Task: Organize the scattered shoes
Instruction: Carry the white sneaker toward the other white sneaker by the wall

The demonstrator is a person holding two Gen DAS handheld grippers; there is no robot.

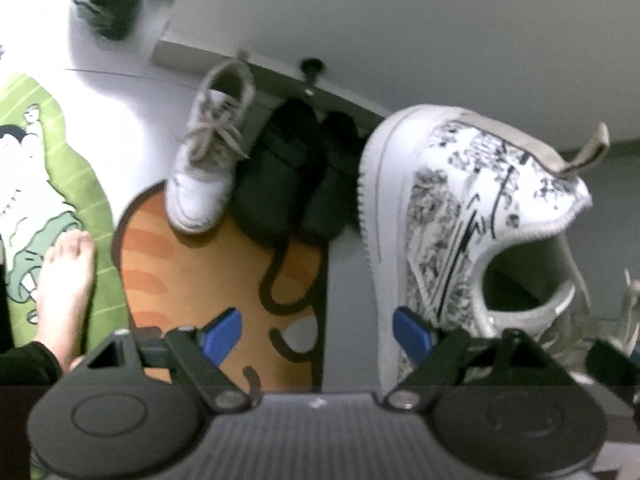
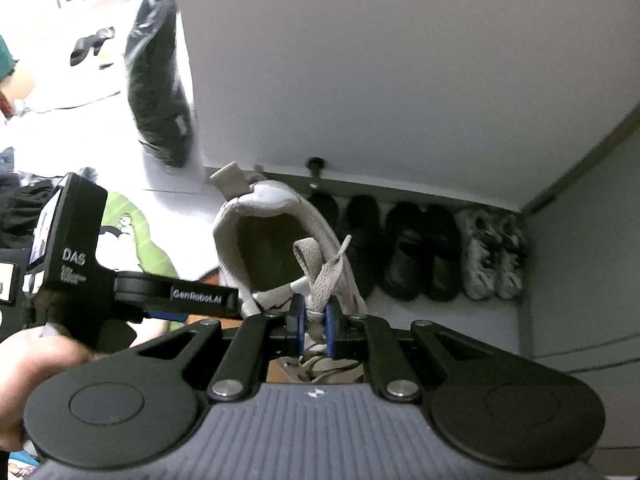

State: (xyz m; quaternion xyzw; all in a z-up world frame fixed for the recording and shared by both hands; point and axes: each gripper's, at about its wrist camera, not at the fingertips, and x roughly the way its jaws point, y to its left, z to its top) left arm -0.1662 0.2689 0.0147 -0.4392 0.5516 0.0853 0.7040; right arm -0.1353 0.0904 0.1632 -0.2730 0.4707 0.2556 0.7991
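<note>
A wall (image 2: 380, 60) backs a row of shoes (image 2: 420, 252) on the floor. A patterned sneaker (image 1: 460, 216) hangs in the air, its laces (image 2: 320, 280) pinched in the right gripper (image 2: 314, 320), fingers nearly closed. The left gripper (image 1: 316, 332) has fingers spread, one pad beside the sneaker's sole, nothing held.

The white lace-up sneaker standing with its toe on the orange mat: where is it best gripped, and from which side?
Grip the white lace-up sneaker at its heel collar, coming from above: it stands upright and its opening faces up. Put one finger inside and the other outside on the bare-floor side, because the black shoes crowd the opposite side.
</note>
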